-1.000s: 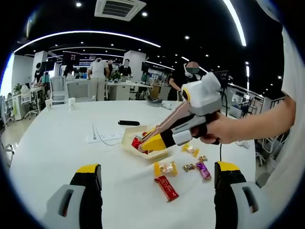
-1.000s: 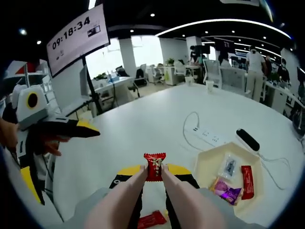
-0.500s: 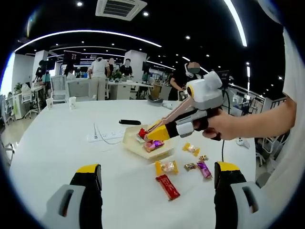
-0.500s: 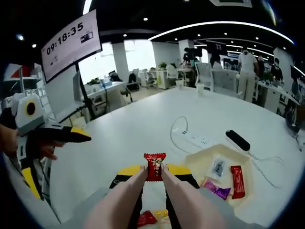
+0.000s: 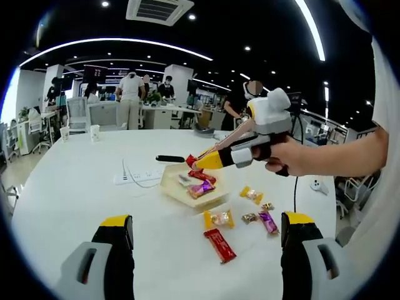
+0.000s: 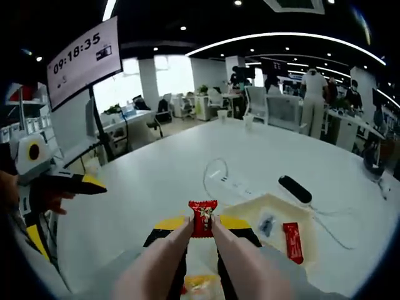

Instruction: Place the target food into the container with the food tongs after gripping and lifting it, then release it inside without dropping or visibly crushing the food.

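The right gripper (image 6: 201, 220) pinches a red candy (image 6: 202, 219) in its tongs, raised just beside the container (image 6: 275, 209) near the tabletop's middle; lower it gently inside before loosening; the left gripper (image 5: 206, 240) stays spread.

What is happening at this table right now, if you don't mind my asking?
A person is moving wrapped candies into a shallow tray with food tongs. The right gripper holds the tongs, which pinch a red candy above the tray. Other candies already lie in the tray, and several more wait on the white table. The left gripper hangs open.
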`<state>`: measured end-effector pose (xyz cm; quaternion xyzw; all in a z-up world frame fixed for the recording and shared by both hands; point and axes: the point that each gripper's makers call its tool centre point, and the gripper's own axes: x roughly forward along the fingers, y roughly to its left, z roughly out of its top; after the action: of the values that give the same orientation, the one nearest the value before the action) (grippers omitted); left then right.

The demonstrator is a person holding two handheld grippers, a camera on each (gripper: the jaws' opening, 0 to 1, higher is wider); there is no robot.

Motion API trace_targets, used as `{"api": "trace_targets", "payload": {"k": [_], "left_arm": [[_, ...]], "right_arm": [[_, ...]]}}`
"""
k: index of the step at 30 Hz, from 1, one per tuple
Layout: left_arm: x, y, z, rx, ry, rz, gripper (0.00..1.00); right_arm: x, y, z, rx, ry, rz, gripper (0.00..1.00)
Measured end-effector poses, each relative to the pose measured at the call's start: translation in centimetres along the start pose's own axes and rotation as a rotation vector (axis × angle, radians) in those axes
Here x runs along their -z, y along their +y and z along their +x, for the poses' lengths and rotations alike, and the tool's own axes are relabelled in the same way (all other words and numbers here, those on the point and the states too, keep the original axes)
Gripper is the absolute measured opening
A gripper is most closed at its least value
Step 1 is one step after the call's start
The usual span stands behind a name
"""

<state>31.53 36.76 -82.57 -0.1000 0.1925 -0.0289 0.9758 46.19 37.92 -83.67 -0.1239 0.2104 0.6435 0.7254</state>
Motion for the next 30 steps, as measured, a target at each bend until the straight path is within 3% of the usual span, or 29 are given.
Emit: {"api": "trace_targets", "payload": {"k": [8, 22, 26, 30], "left_arm": [[0.5, 0.5, -0.8, -0.020, 0.015, -0.007, 0.99], [0.3, 0.6, -0.6, -0.018, 0.014, -0.010, 0.99], [0.7, 0.8, -0.6, -0.022, 0.038, 0.031, 0.99], [0.5, 1.2, -0.8, -0.031, 0.024, 0.009, 0.99]], "right_arm": [[-0.1, -1.7, 0.0, 0.041, -0.015, 0.018, 0.17], [-1.0, -2.6, -0.1, 0.111, -0.032, 0.030, 0.17], [-1.6, -2.8, 0.2, 0.134, -0.065, 0.019, 0.17], [-1.7, -2.9, 0.7, 0.143, -0.068, 0.034, 0.17]]}}
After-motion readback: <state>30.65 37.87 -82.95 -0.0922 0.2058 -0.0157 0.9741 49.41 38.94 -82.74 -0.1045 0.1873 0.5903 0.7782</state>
